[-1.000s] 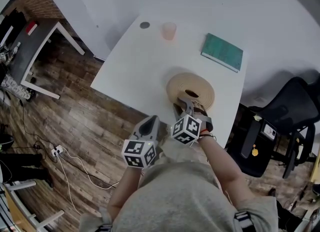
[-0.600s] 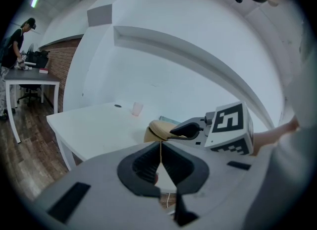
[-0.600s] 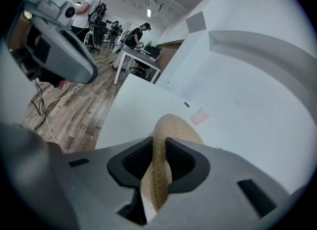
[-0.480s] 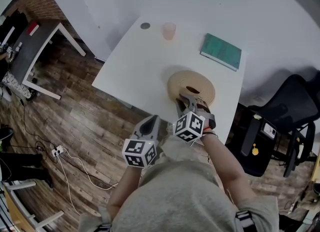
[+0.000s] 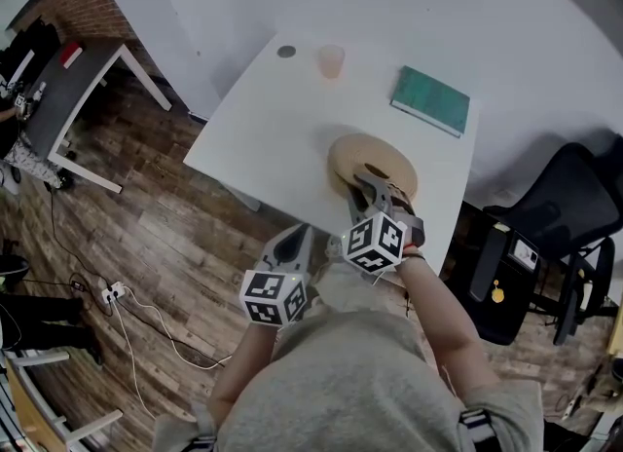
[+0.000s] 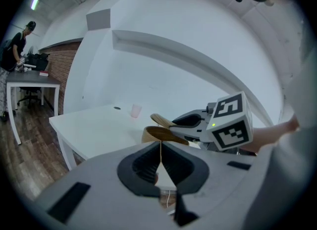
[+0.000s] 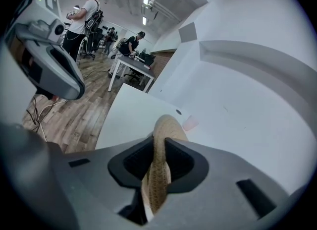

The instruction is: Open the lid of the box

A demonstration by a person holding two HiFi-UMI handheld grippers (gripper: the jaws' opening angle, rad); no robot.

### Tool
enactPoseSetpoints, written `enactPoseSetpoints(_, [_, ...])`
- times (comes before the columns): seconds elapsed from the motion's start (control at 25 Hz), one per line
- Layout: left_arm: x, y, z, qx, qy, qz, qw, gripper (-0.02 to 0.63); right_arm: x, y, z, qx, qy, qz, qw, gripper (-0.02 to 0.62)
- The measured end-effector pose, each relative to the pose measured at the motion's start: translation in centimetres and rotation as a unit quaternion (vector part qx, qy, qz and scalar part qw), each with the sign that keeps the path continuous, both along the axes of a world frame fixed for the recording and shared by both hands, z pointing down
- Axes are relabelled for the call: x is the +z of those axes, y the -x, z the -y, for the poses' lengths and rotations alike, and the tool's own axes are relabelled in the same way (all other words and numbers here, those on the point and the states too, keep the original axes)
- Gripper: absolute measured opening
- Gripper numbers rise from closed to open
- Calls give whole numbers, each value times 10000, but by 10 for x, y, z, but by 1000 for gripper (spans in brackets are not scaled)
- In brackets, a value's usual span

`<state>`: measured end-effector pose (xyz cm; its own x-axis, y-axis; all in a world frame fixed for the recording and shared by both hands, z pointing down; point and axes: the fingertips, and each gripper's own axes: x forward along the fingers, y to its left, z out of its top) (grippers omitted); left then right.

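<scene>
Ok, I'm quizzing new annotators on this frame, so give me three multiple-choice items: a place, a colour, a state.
1. Where on the table is the book? A near left B far right C centre
2. What colour is the cup? A pink B green C black
3. What is between the right gripper's jaws? A nothing B the cup C the lid
Answers: 1 B, it lies by the far right corner. 2 A, it looks pale pink. 3 C, the jaws are closing with the woven lid's rim between them.
</scene>
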<state>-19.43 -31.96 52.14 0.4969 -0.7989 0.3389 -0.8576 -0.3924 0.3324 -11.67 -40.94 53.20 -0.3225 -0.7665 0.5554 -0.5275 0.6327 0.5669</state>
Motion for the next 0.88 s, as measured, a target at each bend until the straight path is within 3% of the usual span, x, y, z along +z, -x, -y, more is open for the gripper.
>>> enactPoseSetpoints(0.4, [-5,-6,-17,71,-87,12,9999,9,-36,-20,-11,372,-375,420,9977,74])
enactPoseSetpoints(0.76, [-13,-16,-28,186,-174,20,9997,9,-81,-55,-30,857,-682,1300,9854,74])
enactPoseSetpoints(0.88, [-13,-21,-32,200,-173,25,9996,9,-94,-67,-38,971,-724,1836,9755,74])
